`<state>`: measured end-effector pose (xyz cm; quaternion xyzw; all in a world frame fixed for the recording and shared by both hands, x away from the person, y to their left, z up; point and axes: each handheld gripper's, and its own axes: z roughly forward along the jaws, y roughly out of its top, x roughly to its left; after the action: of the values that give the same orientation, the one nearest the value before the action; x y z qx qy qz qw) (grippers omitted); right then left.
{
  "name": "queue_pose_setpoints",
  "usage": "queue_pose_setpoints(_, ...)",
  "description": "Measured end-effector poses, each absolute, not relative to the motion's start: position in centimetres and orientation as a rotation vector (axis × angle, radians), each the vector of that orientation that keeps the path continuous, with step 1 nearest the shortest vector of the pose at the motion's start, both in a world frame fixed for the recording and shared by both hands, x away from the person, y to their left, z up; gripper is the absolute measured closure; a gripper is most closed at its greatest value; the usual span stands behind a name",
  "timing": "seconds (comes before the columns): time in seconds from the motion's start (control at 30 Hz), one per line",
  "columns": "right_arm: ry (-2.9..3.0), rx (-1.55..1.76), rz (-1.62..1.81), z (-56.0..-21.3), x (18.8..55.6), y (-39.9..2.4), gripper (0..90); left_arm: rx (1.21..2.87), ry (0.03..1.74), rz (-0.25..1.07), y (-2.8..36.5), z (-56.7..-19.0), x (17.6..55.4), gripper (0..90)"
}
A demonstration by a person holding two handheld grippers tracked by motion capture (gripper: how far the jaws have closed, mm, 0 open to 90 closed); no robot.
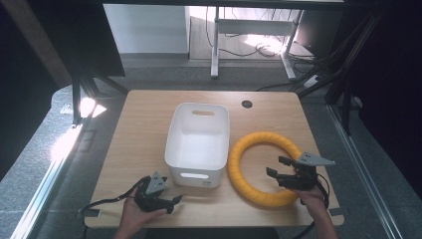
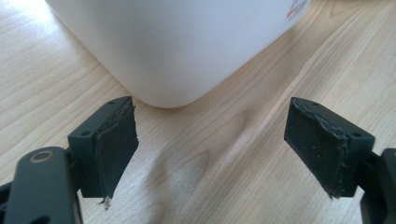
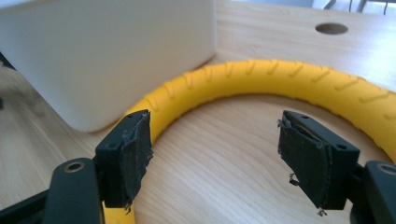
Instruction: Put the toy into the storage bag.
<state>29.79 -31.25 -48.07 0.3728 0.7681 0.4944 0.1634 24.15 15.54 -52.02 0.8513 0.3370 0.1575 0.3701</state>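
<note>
We hold the right hand-held gripper (image 1: 281, 168) spread over the yellow ring (image 1: 262, 168), left hand-held gripper (image 1: 171, 202) spread near the white bin (image 1: 199, 143), on the desk (image 1: 144, 124).

A ribbed yellow ring (image 1: 259, 167) lies flat on the worktop at about four o'clock, its left side just beside the white bin (image 1: 198, 144), which stands upright mid-worktop.

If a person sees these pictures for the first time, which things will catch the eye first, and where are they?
The bright yellow ring catches the eye first; it lies flat on the right half of the wooden table, beside the white bin that stands in the middle. The right gripper hovers open over the ring's near right part. The left gripper, also open, sits at the near edge by the bin's corner.
</note>
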Motion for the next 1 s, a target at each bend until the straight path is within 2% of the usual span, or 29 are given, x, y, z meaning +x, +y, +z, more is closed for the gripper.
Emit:
queue_pose_setpoints(0.43, 2.218, 1.068, 1.407, -49.3, 28.4, -33.8, 26.3, 2.182, 0.879, 0.378, 15.3, -52.1, 24.4, 17.1)
queue_pose_setpoints(0.67, 2.279, 1.034, 1.342, -49.5, 28.9, -33.3, 27.7, 2.166, 0.87, 0.361, 15.4, -52.0, 24.6, 17.0)
queue_pose_setpoints(0.8, 2.289, 1.006, 1.332, -49.2, 28.4, -33.0, 32.1, 2.146, 0.872, 0.353, 15.5, -51.8, 24.6, 17.0)
queue_pose_setpoints(1.0, 2.302, 0.997, 1.322, -49.1, 28.9, -33.0, 30.4, 2.158, 0.869, 0.34, 15.3, -52.0, 24.5, 15.1)
